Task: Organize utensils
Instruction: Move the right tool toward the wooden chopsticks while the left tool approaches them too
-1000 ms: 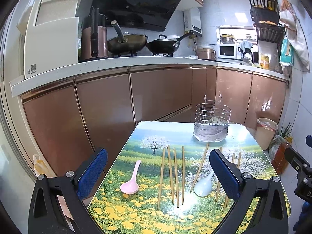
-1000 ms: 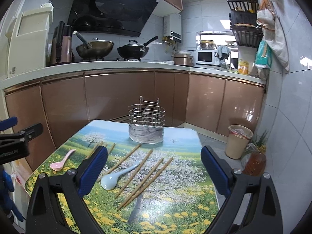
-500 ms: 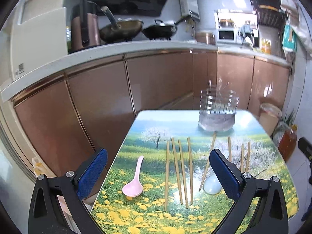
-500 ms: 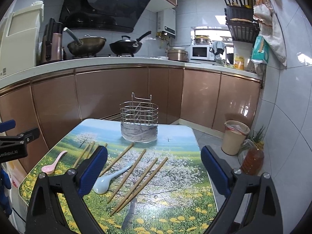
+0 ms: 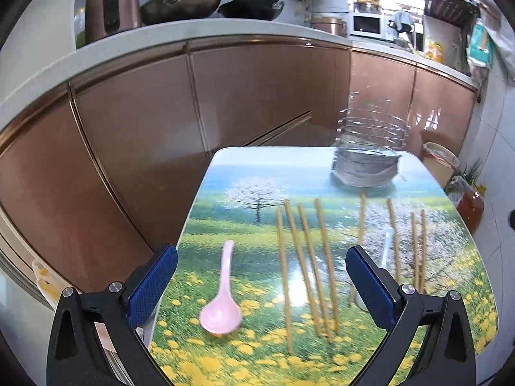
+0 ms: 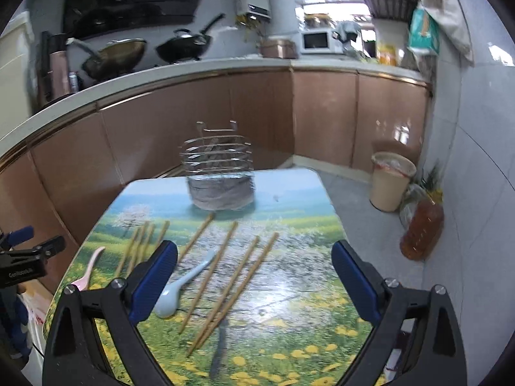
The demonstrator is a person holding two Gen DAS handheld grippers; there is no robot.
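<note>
Left wrist view: wide-open left gripper (image 5: 261,284) frames the pink plastic spoon (image 5: 222,299), handle pointing away; right gripper (image 6: 254,278), equally wide, probably sits farther off.

wire caddy (image 5: 370,148): blurred, contents unreadable
pale blue spoon (image 5: 384,251): bowl hidden behind left hand-held gripper's finger (image 5: 370,286)
tabletop (image 6: 289,337): near edge cut off

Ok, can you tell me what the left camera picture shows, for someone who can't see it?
An open left gripper with blue pads hangs above a flower-meadow printed table holding a pink plastic spoon, eight wooden chopsticks and a pale blue spoon. A wire utensil basket stands at the far edge.
</note>
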